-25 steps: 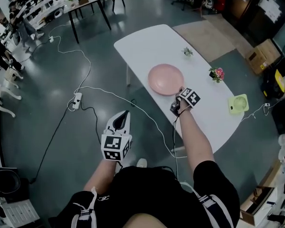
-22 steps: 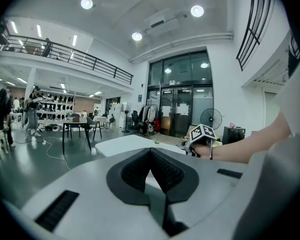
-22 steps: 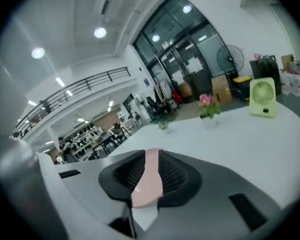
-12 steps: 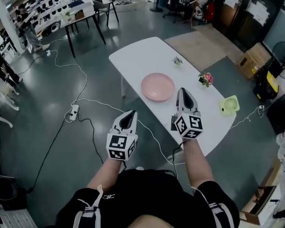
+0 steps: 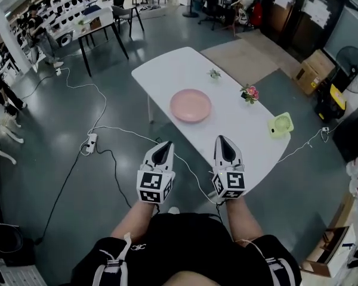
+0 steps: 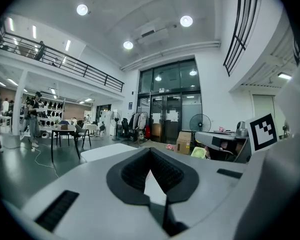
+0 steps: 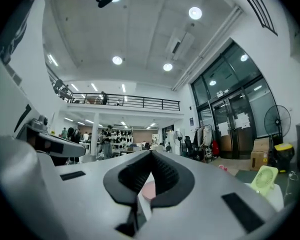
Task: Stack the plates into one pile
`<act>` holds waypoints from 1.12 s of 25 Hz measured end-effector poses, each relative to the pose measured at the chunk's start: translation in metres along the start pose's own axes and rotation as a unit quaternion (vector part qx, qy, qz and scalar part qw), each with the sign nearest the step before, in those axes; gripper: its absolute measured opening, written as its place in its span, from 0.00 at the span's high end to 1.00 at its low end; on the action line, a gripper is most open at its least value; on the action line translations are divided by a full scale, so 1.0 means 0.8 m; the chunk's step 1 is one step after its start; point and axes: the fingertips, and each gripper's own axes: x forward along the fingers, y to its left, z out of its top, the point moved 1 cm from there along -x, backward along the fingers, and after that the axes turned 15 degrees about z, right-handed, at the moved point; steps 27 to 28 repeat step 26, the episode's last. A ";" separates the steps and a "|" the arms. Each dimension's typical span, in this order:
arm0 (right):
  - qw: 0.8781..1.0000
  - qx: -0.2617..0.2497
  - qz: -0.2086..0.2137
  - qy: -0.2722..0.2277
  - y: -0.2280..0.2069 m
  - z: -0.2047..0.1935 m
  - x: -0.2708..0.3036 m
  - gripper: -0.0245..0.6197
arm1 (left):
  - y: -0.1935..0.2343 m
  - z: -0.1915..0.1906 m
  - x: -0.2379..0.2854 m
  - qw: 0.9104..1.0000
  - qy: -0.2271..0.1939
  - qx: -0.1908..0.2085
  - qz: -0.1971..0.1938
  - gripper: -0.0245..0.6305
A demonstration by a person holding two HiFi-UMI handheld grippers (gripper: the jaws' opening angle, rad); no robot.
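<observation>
Your left gripper point(image 5: 164, 146) had its jaws closed tip to tip with nothing between them, and your right gripper point(image 5: 222, 140) was the same: pressed together and empty. Both hung side by side in front of you, off the near corner of the bench point(image 5: 167, 70) and well apart from the work.

The pink plates point(image 5: 190, 105) lay as a single round pile near the middle of the bench, nearer its left long edge. How many were in it could not be told, and no other plate showed.

If you had gone back in with the jaws closed like that, I judge they would have shoved the rim rather than gripped it. That could slide the pile towards the left edge or skew it. A wide reach from the right could also have clipped the flower pot point(image 5: 249, 93) or the green fan point(image 5: 281, 124) near the right edge. The cable point(image 5: 101, 130) trailing over the floor by your feet could have caught a step.

No brand or writing could be read. Only the square markers point(image 5: 153, 186) on your grippers showed clearly, and the sheets on the glass doors point(image 6: 172, 116) were too small to read.
</observation>
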 end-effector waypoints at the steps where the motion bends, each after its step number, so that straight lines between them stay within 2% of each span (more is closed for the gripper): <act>1: 1.000 0.001 -0.001 -0.001 -0.001 0.001 -0.009 0.94 | -0.006 -0.002 -0.003 1.000 0.001 0.001 0.000 0.94; 11: 1.000 0.007 -0.012 -0.008 0.001 0.009 -0.050 0.94 | -0.040 -0.006 -0.027 1.000 0.000 0.011 -0.016 0.94; 18: 1.000 -0.010 -0.012 -0.004 0.011 0.004 -0.048 0.94 | -0.037 -0.008 -0.025 1.000 -0.001 0.013 -0.018 0.94; 28: 1.000 -0.007 -0.018 -0.008 0.006 0.005 -0.026 0.94 | -0.022 -0.005 -0.008 1.000 0.000 0.016 -0.018 0.94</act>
